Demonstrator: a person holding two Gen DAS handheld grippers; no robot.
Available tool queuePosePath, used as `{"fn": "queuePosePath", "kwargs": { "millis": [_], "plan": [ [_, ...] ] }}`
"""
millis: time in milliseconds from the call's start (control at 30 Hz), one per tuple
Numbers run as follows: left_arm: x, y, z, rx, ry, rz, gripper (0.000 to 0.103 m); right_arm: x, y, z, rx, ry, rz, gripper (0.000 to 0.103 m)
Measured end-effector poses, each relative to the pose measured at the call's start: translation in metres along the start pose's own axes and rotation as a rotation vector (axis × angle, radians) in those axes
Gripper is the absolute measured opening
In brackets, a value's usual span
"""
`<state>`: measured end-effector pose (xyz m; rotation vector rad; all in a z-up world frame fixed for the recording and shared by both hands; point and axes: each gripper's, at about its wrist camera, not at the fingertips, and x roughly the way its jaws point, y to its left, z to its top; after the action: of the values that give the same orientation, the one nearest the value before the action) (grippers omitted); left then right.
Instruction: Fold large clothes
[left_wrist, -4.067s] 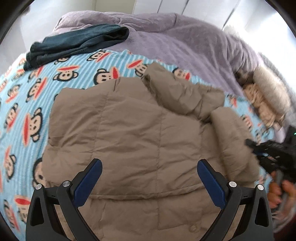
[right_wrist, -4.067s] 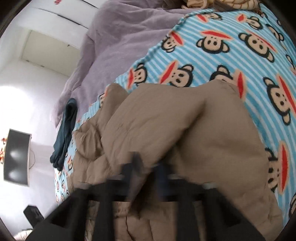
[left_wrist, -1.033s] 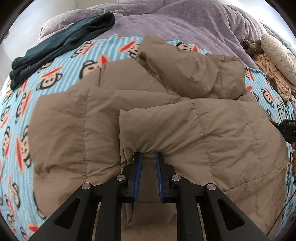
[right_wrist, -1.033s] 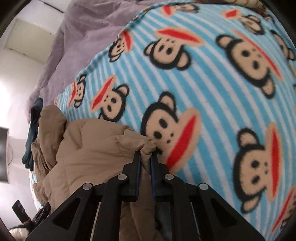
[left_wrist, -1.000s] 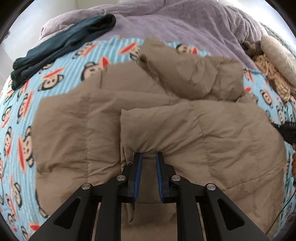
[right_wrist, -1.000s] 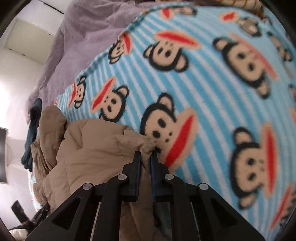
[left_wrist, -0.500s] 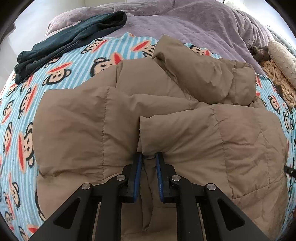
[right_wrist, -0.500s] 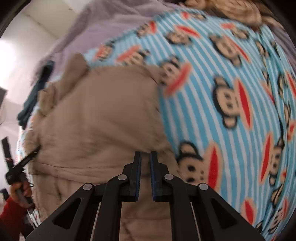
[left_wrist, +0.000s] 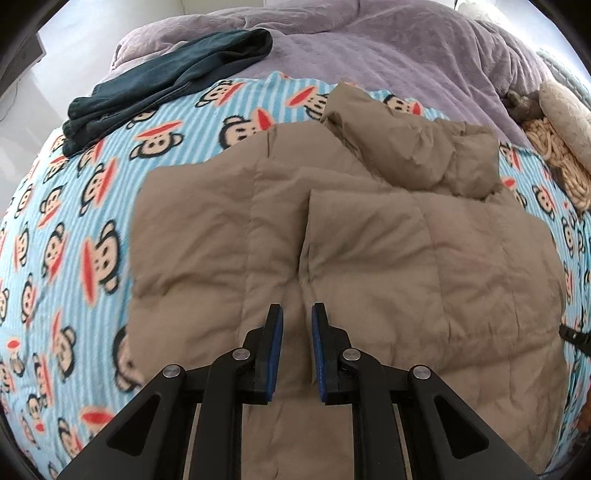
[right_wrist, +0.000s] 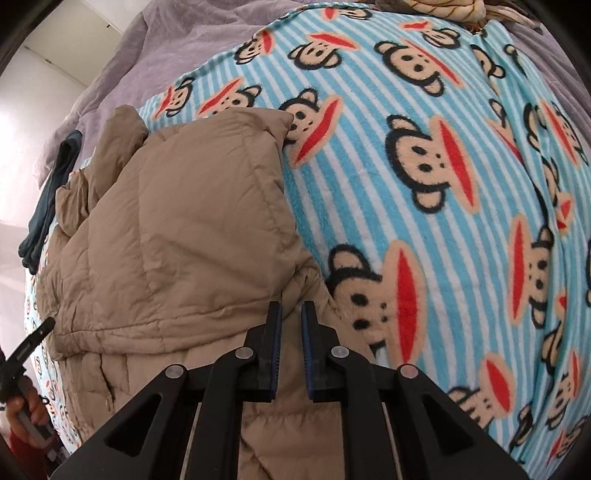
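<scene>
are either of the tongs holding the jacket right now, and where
Neither. Left tongs and right tongs both show a gap with no fabric pinched, just above the jacket.

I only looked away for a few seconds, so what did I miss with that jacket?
Its right side got folded across the middle. Both hand-held grippers, left and right, then let go of the jacket and now sit slightly open. Blanket and dark clothes stayed put.

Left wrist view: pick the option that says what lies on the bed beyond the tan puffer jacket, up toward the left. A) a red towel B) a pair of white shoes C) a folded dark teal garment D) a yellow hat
C: a dark teal garment lies bunched at the edge of the monkey-print blanket, apart from the tan puffer jacket.
</scene>
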<state>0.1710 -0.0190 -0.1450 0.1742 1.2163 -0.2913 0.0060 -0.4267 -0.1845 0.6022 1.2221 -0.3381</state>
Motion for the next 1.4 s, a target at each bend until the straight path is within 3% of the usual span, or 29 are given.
{"fn": "queuePosePath", "kwargs": {
  "millis": [167,500,733,767,800,833,867,933,1267,1400],
  "plan": [
    [-0.012,0.001,-0.018,0.004,0.031,0.018,0.017,-0.014,0.004,-0.013,0.003,0.013,0.008,0.014],
    [-0.039,-0.012,-0.05,0.02,0.072,0.001,0.018,-0.039,0.019,-0.049,-0.008,0.04,0.027,0.054],
    [-0.055,-0.017,-0.064,0.023,0.083,-0.014,0.018,-0.05,0.025,-0.07,-0.002,0.056,0.034,0.067],
    [-0.057,-0.018,-0.067,0.025,0.084,-0.017,0.022,-0.052,0.026,-0.073,0.0,0.058,0.036,0.067],
    [-0.059,-0.018,-0.07,0.026,0.087,-0.018,0.06,-0.053,0.027,-0.075,0.0,0.059,0.037,0.067],
    [-0.062,-0.017,-0.073,0.02,0.083,-0.013,0.086,-0.054,0.029,-0.078,-0.001,0.06,0.037,0.067],
    [-0.066,-0.016,-0.075,0.011,0.068,-0.006,0.103,-0.056,0.03,-0.08,-0.003,0.059,0.035,0.069],
    [-0.076,-0.017,-0.082,0.02,0.046,-0.017,0.103,-0.06,0.033,-0.086,-0.005,0.056,0.037,0.079],
    [-0.095,-0.02,-0.111,0.049,0.068,-0.007,0.103,-0.082,0.041,-0.108,-0.009,0.023,0.062,0.08],
    [-0.103,-0.02,-0.122,0.054,0.068,0.006,0.103,-0.092,0.044,-0.119,-0.021,0.003,0.074,0.094]
  ]
}}
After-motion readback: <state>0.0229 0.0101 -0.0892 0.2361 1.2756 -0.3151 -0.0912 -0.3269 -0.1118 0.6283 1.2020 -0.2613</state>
